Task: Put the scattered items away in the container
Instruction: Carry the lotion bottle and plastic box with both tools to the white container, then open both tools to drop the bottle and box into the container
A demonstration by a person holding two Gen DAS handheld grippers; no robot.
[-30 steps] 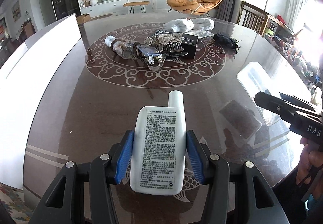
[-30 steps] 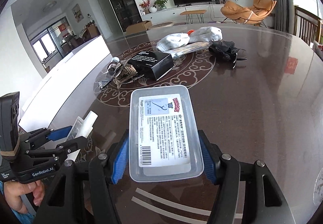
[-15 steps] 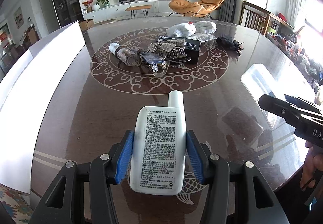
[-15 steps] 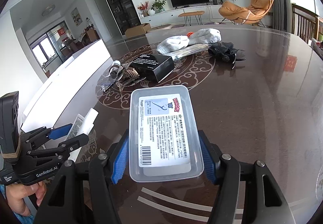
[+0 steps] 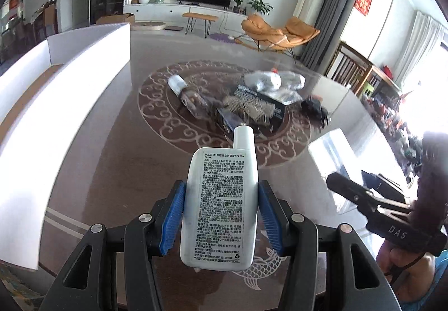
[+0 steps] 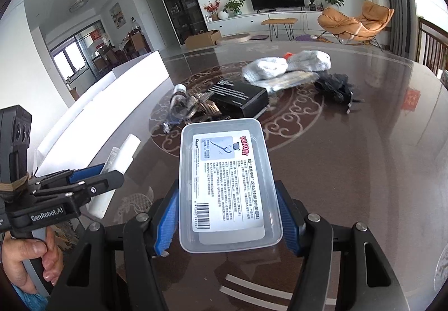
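Left gripper (image 5: 221, 210): my blue pads clamp one white sunscreen bottle (image 5: 221, 204), held above the table (image 5: 106, 159).
Right gripper (image 6: 228, 204): closed on one clear plastic box (image 6: 228, 187), lifted.
Hidden: the box's contents, behind its label.
Blurred: central pile (image 5: 240, 103); one black carton (image 6: 238, 95), two white bundles (image 6: 285, 65).
Cut off: white container (image 5: 56, 81), left edge.

Both wrist views face forward low over the table (image 5: 117, 148), sharing its centre.

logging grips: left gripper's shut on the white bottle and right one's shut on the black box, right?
Not quite. The left gripper is shut on the white bottle, but the right wrist view shows the right gripper shut on a clear plastic box; the black box lies on the table.
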